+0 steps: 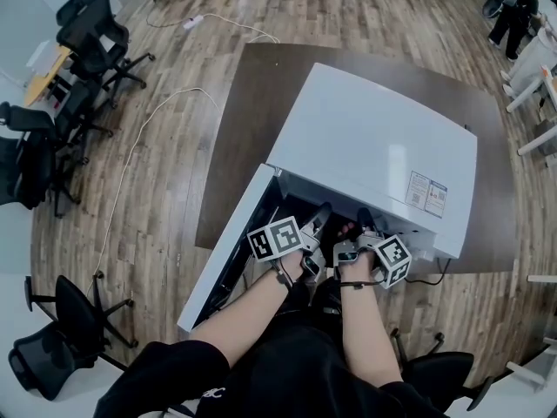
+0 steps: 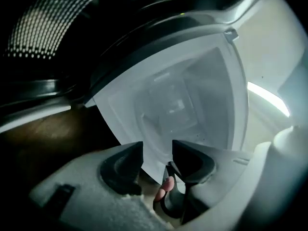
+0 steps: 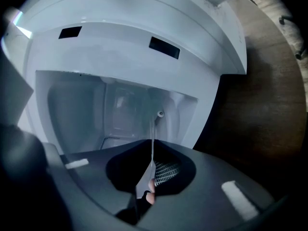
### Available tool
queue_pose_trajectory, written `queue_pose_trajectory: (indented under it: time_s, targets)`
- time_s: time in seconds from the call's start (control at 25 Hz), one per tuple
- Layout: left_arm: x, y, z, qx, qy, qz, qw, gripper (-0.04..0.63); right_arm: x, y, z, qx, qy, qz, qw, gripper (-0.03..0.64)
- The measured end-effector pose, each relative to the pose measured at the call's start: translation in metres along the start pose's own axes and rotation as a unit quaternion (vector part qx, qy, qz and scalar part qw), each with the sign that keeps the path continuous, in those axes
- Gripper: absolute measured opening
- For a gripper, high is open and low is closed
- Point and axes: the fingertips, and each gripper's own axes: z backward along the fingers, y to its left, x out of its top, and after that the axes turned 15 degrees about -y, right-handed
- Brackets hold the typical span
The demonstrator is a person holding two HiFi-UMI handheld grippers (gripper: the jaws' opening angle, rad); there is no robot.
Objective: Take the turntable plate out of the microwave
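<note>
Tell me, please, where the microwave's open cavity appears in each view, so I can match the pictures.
Head view: the cavity is the dark opening just below centre, ahead of both hands.
Left gripper view: the cavity fills the centre, pale and tilted.
Right gripper view: the cavity sits centre-left.
Shared landmark: the brown table, at left and at right in the gripper views.

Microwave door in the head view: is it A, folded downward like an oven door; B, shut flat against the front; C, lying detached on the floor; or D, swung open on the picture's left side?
D: the microwave door stands swung out from the left front corner of the white microwave, still attached there and leaving the front open.
</note>
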Motion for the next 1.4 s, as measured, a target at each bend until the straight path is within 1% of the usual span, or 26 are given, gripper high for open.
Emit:
queue_pose_trajectory:
  time_s: [0.08,0.2,0.36,0.52,0.72,0.84,1.0,1.04,1.16,1.28,1.4]
  targets:
    - [-0.001,0.001,-0.004,0.004,-0.005,0.027,0.9996,0.193,0.002,0.002,0.001,0.002,0.002,0.001,1.0,0.023]
    - [-0.005,0.001,-0.011,0.008,-0.009,0.054,0.9984,0.193,0.004,0.003,0.003,0.001,0.005,-0.002,1.0,0.023]
    - [-0.012,0.0,-0.018,0.01,-0.006,0.079,0.9968,0.187,0.002,0.006,0.006,0.001,0.012,-0.005,1.0,0.023]
    - [-0.014,0.001,-0.024,0.009,-0.003,0.103,0.9946,0.155,0.003,0.008,0.005,0.003,0.02,-0.005,1.0,0.023]
    - [-0.018,0.003,-0.03,0.015,0.004,0.114,0.9934,0.13,0.002,0.009,0.007,0.005,0.03,-0.005,1.0,0.023]
    - [-0.017,0.006,-0.033,0.019,-0.001,0.126,0.9919,0.091,0.0,0.01,0.007,0.006,0.035,-0.006,0.999,0.023]
    - [-0.017,0.011,-0.039,0.028,-0.007,0.128,0.9913,0.075,0.0,0.008,0.006,0.007,0.038,-0.007,0.999,0.023]
    - [-0.017,0.011,-0.04,0.03,-0.007,0.133,0.9906,0.055,0.0,0.008,0.006,0.007,0.038,-0.007,0.999,0.023]
    - [-0.019,0.012,-0.04,0.026,-0.011,0.165,0.9858,0.049,0.0,0.01,0.007,0.01,0.039,-0.012,0.999,0.023]
    - [-0.021,0.006,-0.038,0.008,-0.017,0.217,0.976,0.029,0.002,0.008,0.008,0.012,0.037,-0.031,0.999,0.023]
    - [-0.024,0.002,-0.039,-0.006,-0.011,0.232,0.9727,0.029,0.006,0.004,0.005,0.016,0.03,-0.041,0.999,0.027]
